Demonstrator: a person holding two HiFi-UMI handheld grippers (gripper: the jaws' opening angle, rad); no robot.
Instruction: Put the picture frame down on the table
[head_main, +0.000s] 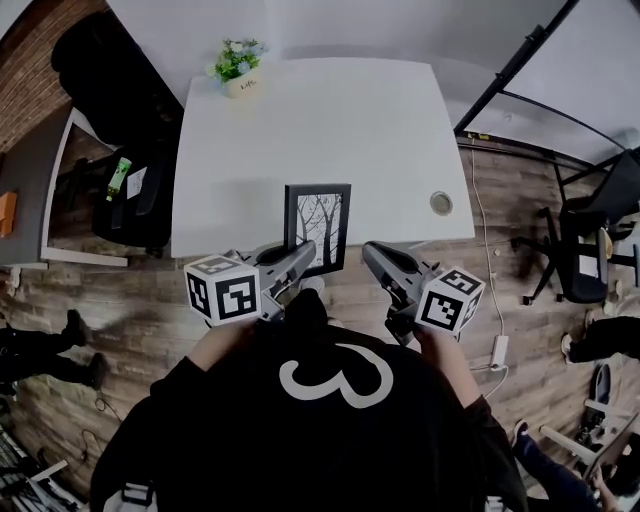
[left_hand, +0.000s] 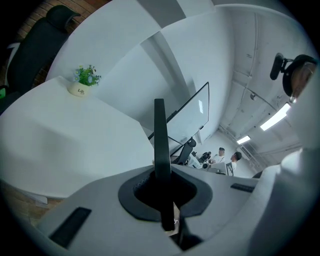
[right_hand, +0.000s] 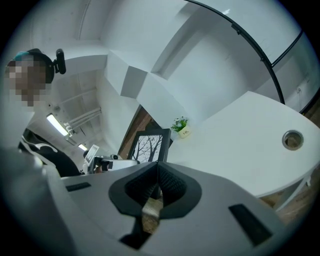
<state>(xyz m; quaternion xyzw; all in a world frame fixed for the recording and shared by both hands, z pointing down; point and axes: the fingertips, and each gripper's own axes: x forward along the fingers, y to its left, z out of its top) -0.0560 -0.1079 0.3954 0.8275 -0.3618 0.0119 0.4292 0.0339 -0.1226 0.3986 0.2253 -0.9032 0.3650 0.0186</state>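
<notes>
The picture frame (head_main: 318, 228) is black with a bare-tree print and stands upright over the near edge of the white table (head_main: 330, 130). My left gripper (head_main: 298, 252) is shut on its lower left side. In the left gripper view the frame (left_hand: 159, 135) shows edge-on, rising from between the jaws of the left gripper (left_hand: 161, 186). My right gripper (head_main: 372, 254) hangs just right of the frame, apart from it. In the right gripper view the right gripper (right_hand: 157, 172) has its jaws closed together on nothing, and the frame (right_hand: 150, 145) stands beyond them. Whether the frame's base touches the table is hidden.
A small potted plant (head_main: 240, 70) sits at the table's far left corner. A round cable hole (head_main: 441, 203) is near the right edge. A black chair (head_main: 110, 90) stands to the left, another chair (head_main: 590, 240) to the right. The floor is wood plank.
</notes>
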